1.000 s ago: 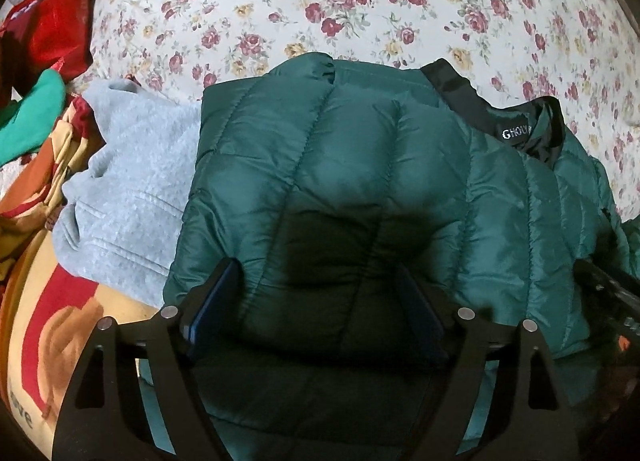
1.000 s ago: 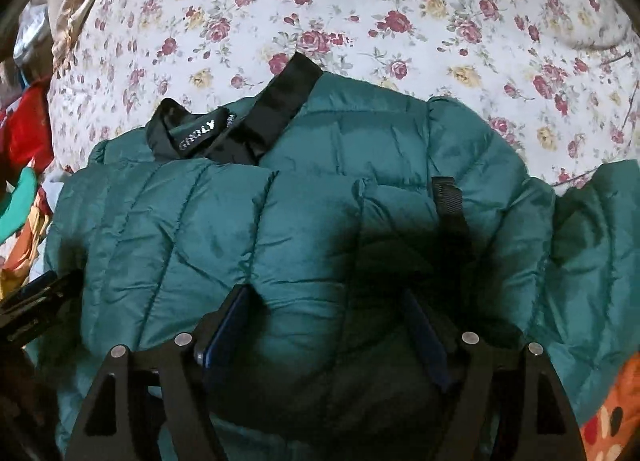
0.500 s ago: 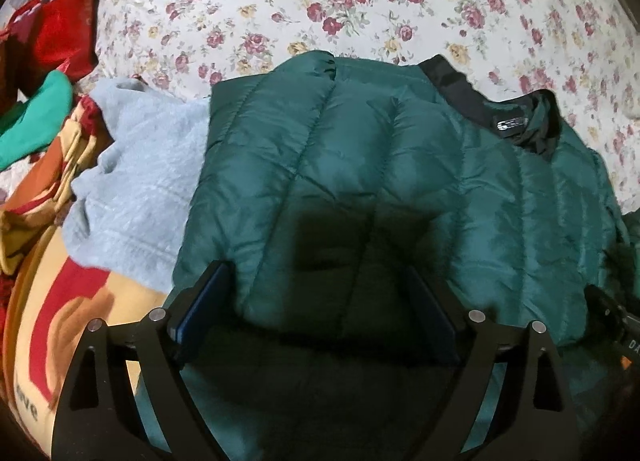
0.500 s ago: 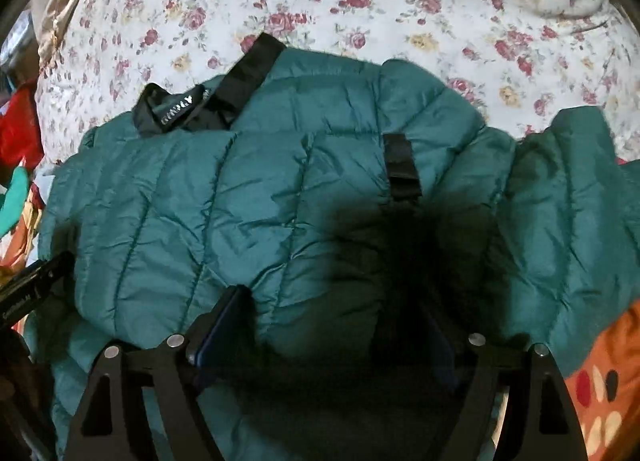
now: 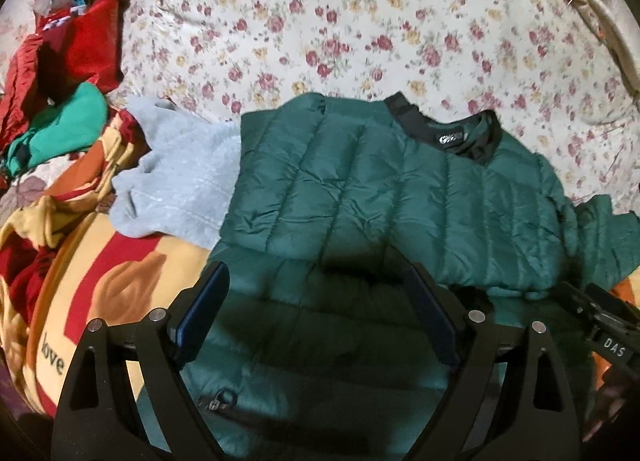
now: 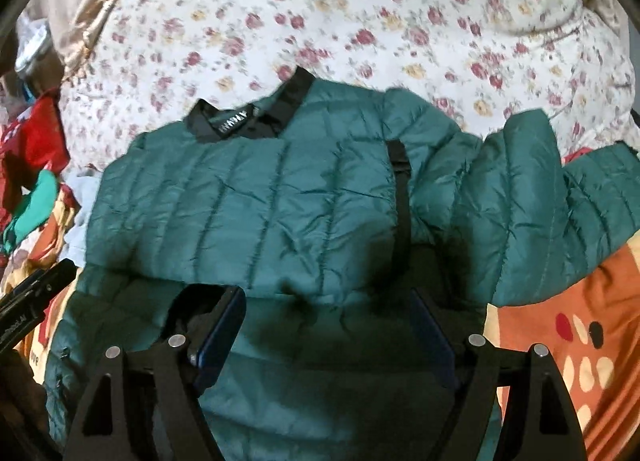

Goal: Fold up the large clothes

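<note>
A dark green quilted jacket [image 5: 380, 189] with a black collar lies on the bed, its upper half folded down over the lower half. It also fills the right wrist view [image 6: 280, 213], with a sleeve [image 6: 532, 201] lying out to the right. My left gripper [image 5: 316, 293] is open and empty, hovering above the jacket's lower part near the fold edge. My right gripper [image 6: 328, 313] is open and empty above the same lower part. The right gripper shows at the left view's right edge [image 5: 608, 329].
A grey sweater [image 5: 180, 189] lies left of the jacket. A pile of red and green clothes [image 5: 60, 101] sits at far left. A floral sheet [image 5: 360, 29] covers the bed behind. An orange and yellow patterned blanket [image 6: 560, 341] lies under the jacket.
Both grippers have pulled back and up from the jacket. The folded upper half now lies farther off, and the lower half shows between the fingers.
</note>
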`<act>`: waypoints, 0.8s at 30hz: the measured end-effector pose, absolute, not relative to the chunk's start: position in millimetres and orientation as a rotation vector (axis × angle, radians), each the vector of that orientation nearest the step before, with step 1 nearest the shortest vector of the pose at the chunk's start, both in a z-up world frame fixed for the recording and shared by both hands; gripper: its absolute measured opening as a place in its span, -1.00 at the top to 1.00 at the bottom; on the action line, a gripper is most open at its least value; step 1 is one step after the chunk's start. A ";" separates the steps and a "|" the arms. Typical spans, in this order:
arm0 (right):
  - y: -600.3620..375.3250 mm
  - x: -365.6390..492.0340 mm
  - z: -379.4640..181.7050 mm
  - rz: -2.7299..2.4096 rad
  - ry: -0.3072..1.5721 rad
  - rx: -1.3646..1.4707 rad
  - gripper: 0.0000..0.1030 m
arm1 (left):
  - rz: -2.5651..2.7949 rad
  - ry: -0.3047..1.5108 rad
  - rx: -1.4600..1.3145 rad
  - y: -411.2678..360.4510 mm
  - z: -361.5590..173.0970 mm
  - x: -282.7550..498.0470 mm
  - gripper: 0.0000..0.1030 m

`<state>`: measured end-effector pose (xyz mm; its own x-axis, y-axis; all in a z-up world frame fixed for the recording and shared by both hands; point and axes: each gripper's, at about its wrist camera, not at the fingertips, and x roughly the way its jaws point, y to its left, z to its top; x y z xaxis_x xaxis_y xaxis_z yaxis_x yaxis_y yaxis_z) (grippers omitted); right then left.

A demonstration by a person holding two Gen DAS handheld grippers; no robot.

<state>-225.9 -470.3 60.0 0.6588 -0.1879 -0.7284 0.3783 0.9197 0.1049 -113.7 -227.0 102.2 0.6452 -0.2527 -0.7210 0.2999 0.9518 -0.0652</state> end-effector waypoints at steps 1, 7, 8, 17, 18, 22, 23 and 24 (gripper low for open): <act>-467.4 -227.0 62.5 -0.323 0.786 0.254 -0.62 | -0.315 0.808 0.065 -225.7 105.8 -115.2 -0.73; -457.3 -236.1 74.3 -0.319 0.765 0.242 -0.65 | -0.343 0.798 0.121 -223.3 125.0 -127.3 -0.73; -456.7 -236.4 75.8 -0.320 0.761 0.247 -0.68 | -0.344 0.801 0.130 -222.2 127.4 -127.1 -0.73; -448.3 -221.0 76.6 -0.320 0.768 0.248 -0.73 | -0.336 0.794 0.149 -217.5 116.6 -103.8 -0.73; -448.5 -218.3 75.3 -0.323 0.772 0.245 -0.73 | -0.337 0.785 0.152 -218.4 113.7 -101.6 -0.73; -450.1 -199.7 66.0 -0.340 0.800 0.237 -0.73 | -0.360 0.785 0.124 -219.6 96.0 -87.3 -0.73; -449.9 -193.8 63.1 -0.342 0.811 0.233 -0.73 | -0.373 0.808 0.119 -221.5 90.5 -80.5 -0.73; -449.5 -188.2 59.9 -0.342 0.821 0.227 -0.73 | -0.379 0.824 0.123 -223.2 87.0 -75.2 -0.73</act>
<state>-188.2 -449.5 59.9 0.6312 -0.2095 -0.7468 0.3830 0.9215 0.0652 -75.2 -223.2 87.0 0.6168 -0.2812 -0.7352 0.3755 0.9260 -0.0391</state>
